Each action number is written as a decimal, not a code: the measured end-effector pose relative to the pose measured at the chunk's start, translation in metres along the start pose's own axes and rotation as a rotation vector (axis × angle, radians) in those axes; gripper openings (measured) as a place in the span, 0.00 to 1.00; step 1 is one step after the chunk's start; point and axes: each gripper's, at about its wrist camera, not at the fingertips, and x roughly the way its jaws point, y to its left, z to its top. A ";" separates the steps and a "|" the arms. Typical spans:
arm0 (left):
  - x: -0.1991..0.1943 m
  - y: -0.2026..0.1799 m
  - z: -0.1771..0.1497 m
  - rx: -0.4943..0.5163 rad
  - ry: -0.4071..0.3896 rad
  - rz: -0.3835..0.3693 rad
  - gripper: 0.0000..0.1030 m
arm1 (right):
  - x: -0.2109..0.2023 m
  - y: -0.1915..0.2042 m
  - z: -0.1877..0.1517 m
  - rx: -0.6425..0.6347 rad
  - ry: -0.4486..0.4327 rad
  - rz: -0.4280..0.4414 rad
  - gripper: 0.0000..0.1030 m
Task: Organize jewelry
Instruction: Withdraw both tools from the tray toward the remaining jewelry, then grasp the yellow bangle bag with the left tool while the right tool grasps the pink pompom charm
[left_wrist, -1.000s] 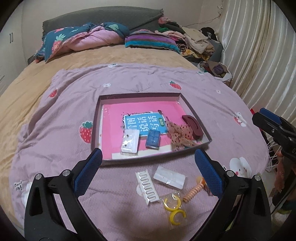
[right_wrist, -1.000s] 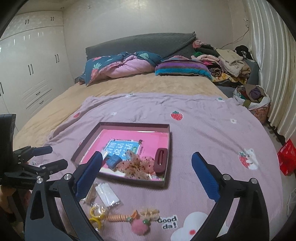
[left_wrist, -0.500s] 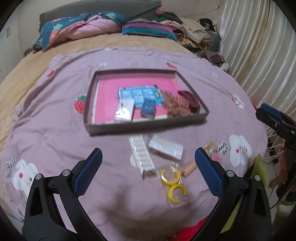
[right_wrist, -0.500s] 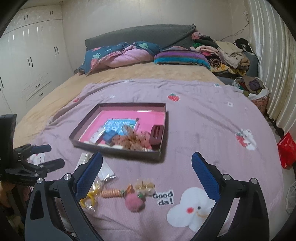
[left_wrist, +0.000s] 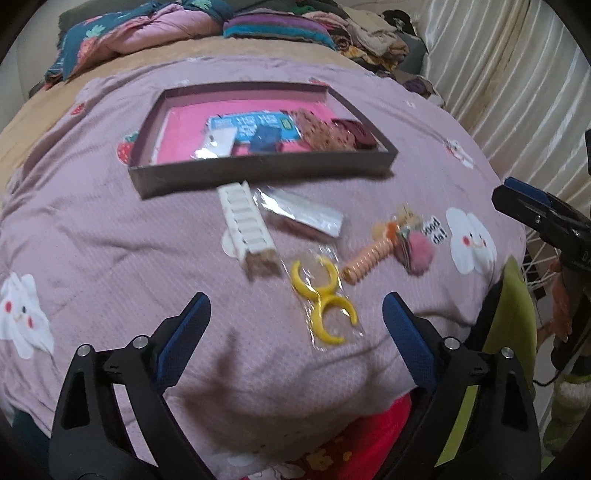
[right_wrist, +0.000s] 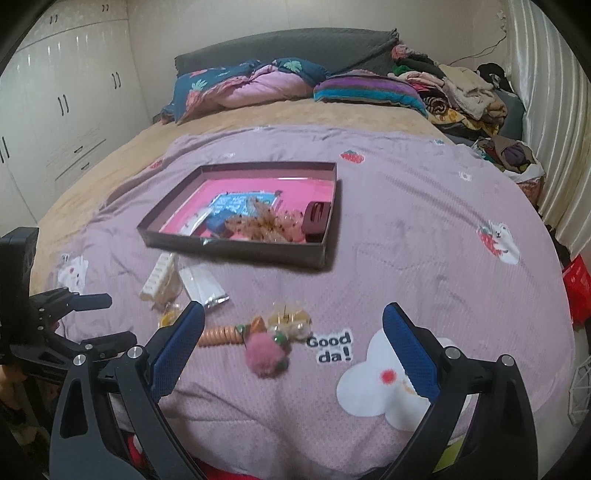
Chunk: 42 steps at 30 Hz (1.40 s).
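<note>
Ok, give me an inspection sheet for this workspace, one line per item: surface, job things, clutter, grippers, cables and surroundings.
Surface: lilac quilt with strawberry and cloud prints, spread on a bed.
Job's things: shallow tray with a pink floor, already holding several pieces; outside it, near its front wall, lie a white slotted strip, a clear packet, bagged yellow crescent earrings and a coiled orange band with a pink pompom.
Clutter: clothes pile at the bed's far corner.
Grippers: left gripper and right gripper both open and empty.
Cables: thin wire on the far wall.
Surroundings: white wardrobe, curtain.
</note>
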 end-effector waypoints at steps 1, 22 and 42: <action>0.001 -0.001 -0.002 0.002 0.003 -0.003 0.82 | 0.000 0.001 -0.001 -0.003 0.002 -0.001 0.94; 0.047 -0.028 -0.016 0.009 0.101 -0.092 0.49 | 0.033 0.000 -0.034 -0.038 0.119 0.056 0.77; 0.045 -0.009 -0.021 -0.029 0.109 -0.100 0.32 | 0.094 0.017 -0.038 -0.049 0.243 0.116 0.31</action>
